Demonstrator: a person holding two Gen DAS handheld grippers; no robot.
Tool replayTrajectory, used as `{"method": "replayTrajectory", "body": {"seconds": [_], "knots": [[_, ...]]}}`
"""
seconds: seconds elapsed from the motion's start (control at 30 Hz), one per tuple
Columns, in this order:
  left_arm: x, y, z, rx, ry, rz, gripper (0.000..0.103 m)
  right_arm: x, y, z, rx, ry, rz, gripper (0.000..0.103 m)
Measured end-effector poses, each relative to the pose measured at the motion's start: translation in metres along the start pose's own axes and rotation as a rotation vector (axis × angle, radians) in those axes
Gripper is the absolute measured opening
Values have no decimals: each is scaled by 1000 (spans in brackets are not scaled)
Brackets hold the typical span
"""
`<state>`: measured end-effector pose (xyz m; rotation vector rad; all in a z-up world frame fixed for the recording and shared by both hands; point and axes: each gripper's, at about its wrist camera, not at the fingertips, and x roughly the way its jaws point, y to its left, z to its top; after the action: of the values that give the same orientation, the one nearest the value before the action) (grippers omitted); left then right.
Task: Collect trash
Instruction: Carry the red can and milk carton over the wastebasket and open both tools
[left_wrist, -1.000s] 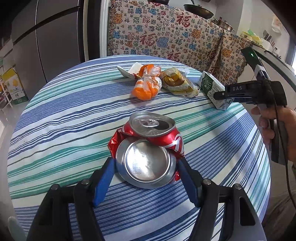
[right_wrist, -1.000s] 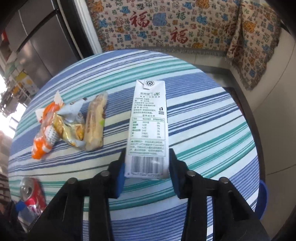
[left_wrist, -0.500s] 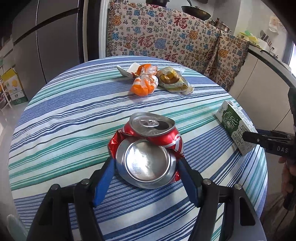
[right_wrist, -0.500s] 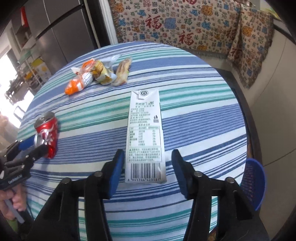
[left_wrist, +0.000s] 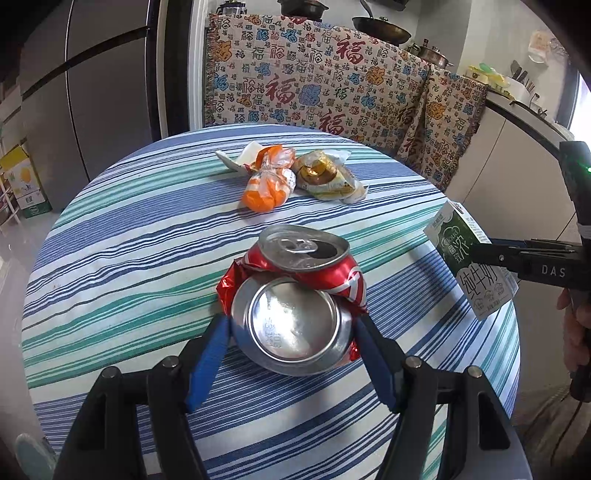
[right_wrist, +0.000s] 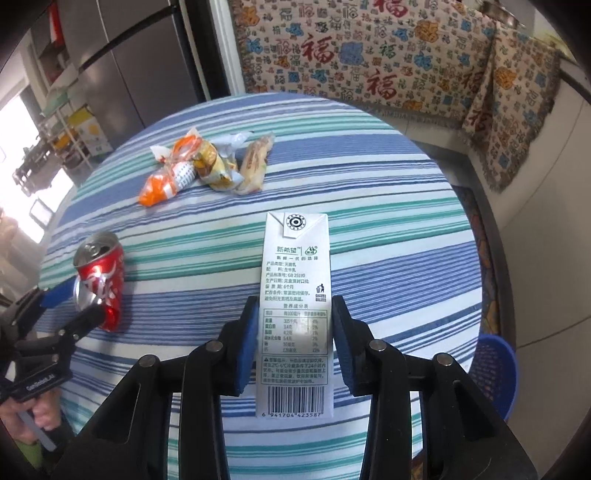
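My left gripper is shut on a crushed red soda can, held above the striped round table. The can also shows in the right wrist view. My right gripper is shut on a white milk carton, held above the table's right side; it shows in the left wrist view at the right edge. An orange wrapper and a yellow snack wrapper lie together at the table's far side.
A blue basket stands on the floor beside the table at the right. A patterned cloth hangs behind the table. A fridge stands at the back left. A kitchen counter runs along the right.
My right gripper has lifted the milk carton and drawn it back toward the table's near right edge. My left gripper keeps holding the can, hardly moved.
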<state>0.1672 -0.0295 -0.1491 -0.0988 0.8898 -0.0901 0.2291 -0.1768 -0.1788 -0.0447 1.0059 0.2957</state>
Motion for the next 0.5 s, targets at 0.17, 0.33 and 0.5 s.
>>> {"method": "replayTrajectory", "body": {"seconds": [0.17, 0.33, 0.5], "knots": [[-3, -27, 10, 32, -6, -42, 71, -21, -10, -16, 53, -51, 22, 38], [-1, -64, 19, 87, -2, -79, 71, -41, -35, -28, 117, -92, 17, 38], [3, -112, 29, 156, 5, -141, 71, -66, -75, -39, 168, -124, -26, 38]]}}
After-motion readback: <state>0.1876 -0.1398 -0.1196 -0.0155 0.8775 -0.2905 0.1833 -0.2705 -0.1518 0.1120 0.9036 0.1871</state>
